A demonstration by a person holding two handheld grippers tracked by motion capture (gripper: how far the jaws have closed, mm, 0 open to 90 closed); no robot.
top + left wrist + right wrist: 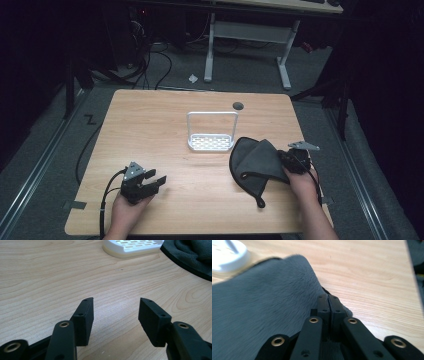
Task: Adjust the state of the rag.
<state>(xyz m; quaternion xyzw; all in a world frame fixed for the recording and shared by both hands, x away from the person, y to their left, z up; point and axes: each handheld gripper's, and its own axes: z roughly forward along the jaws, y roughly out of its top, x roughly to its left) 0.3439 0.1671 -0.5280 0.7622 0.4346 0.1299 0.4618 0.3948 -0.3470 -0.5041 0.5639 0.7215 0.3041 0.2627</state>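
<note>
The right gripper (291, 161) sits at the right side of the wooden counter (150, 130), its 2 jaws clenched on the right edge of a dark grey cloth (255, 162). In the right gripper view the pads meet almost flush, with the fuzzy grey fabric (269, 302) pinched between them and spreading away to the left. The cloth lies partly folded over itself on the counter, a small loop at its near corner, just right of a white rack (212, 132) with a perforated base and a tall wire frame that stands near the counter's middle. The left gripper (156, 182) rests low at the near left, well apart from the cloth, its jaws released and spread wide over bare wood (50, 277).
</note>
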